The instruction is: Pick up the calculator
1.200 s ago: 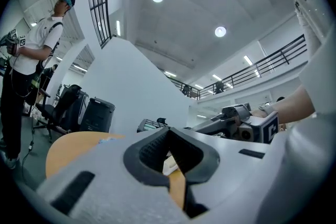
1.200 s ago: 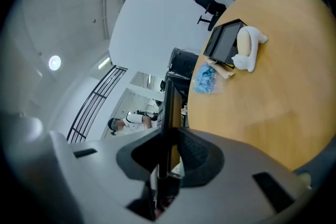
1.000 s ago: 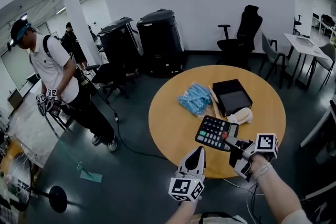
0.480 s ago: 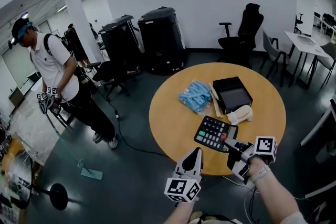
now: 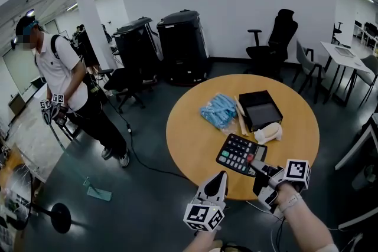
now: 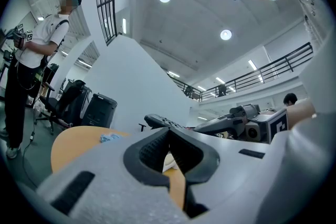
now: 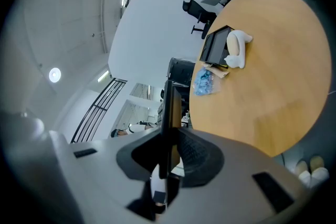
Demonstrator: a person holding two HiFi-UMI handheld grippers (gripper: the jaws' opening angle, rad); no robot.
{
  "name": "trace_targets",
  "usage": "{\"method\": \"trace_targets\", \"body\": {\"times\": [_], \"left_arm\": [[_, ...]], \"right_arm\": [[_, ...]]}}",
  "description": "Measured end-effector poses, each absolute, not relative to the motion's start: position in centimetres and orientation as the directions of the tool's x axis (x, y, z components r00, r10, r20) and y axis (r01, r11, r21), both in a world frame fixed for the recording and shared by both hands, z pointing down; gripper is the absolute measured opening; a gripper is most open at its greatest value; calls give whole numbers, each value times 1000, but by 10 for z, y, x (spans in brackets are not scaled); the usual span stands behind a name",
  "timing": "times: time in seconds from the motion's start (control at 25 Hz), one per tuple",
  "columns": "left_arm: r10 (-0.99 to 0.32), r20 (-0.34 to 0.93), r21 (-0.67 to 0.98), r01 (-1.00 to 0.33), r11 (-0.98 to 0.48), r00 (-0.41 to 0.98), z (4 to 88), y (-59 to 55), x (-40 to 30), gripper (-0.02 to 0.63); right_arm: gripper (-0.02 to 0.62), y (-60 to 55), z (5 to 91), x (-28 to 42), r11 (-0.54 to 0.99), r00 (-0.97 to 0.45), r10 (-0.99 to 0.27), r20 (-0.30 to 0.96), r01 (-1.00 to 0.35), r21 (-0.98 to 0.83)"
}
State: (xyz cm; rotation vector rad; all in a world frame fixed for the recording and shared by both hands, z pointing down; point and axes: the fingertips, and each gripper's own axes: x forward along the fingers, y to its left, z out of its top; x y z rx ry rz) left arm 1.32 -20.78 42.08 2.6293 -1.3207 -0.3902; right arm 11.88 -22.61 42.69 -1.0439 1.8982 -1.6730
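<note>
The black calculator (image 5: 238, 153) with grey keys hangs tilted just above the round wooden table (image 5: 189, 133), near its front edge. My right gripper (image 5: 255, 164) is shut on its near right corner. In the right gripper view the calculator (image 7: 169, 107) stands edge-on between the pads, and the right gripper (image 7: 168, 140) clamps it. My left gripper (image 5: 221, 176) hovers at the table's front edge, left of the calculator, shut with nothing in it. The left gripper view shows the left gripper (image 6: 168, 131) with its jaws together, and the calculator (image 6: 161, 121) beyond them.
On the table lie a black box (image 5: 260, 108), a blue plastic bag (image 5: 218, 110), a cream-coloured object (image 5: 269, 131) and a wooden stick (image 5: 241, 116). A person (image 5: 59, 85) stands at the far left. Black bins (image 5: 159, 44) and an office chair (image 5: 274, 38) stand behind the table.
Both grippers and the held calculator keep their places. Only the head view has shifted slightly.
</note>
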Motion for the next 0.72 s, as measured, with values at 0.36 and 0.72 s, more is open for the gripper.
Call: {"method": "trace_targets", "body": {"times": [0.36, 0.72], "left_arm": [[-810, -148, 274, -764, -585, 567, 425, -201, 7, 8], [-807, -141, 275, -761, -588, 573, 432, -199, 10, 8]], "right_arm": [[72, -223, 427, 113, 11, -642, -749, 165, -261, -965], [72, -219, 437, 115, 0, -637, -750, 177, -268, -964]]}}
